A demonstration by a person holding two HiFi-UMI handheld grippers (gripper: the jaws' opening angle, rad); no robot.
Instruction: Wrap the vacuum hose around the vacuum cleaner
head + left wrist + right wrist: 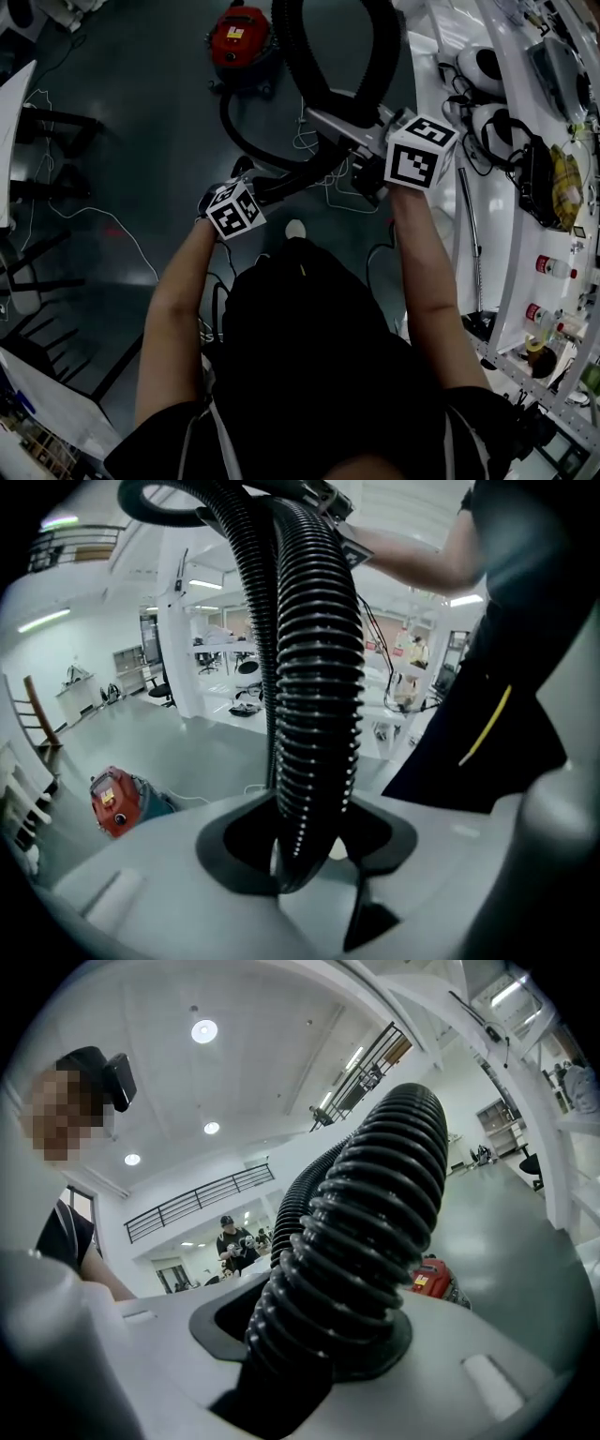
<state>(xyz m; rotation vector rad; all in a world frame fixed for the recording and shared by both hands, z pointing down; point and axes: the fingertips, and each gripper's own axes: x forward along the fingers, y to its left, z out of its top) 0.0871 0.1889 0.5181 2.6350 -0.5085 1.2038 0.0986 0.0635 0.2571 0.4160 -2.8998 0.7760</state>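
Note:
A black ribbed vacuum hose [309,56] loops up from the red vacuum cleaner [238,39], which stands on the dark floor ahead of me. In the head view my left gripper [258,187] holds a lower stretch of the hose, and my right gripper [317,115] holds it higher, to the right. The left gripper view shows the hose [314,696] rising between the jaws of the left gripper [305,855], which are closed on it, with the vacuum cleaner [117,801] far off at the left. In the right gripper view, the right gripper [309,1354] clamps the hose [375,1222], and the vacuum cleaner [429,1282] shows behind it.
A long white workbench [497,234] with tools, bottles and headsets runs along the right. Thin white cables [94,225] trail over the floor. Black chair frames [47,122] stand at the left. A person [230,1241] stands far off in the hall.

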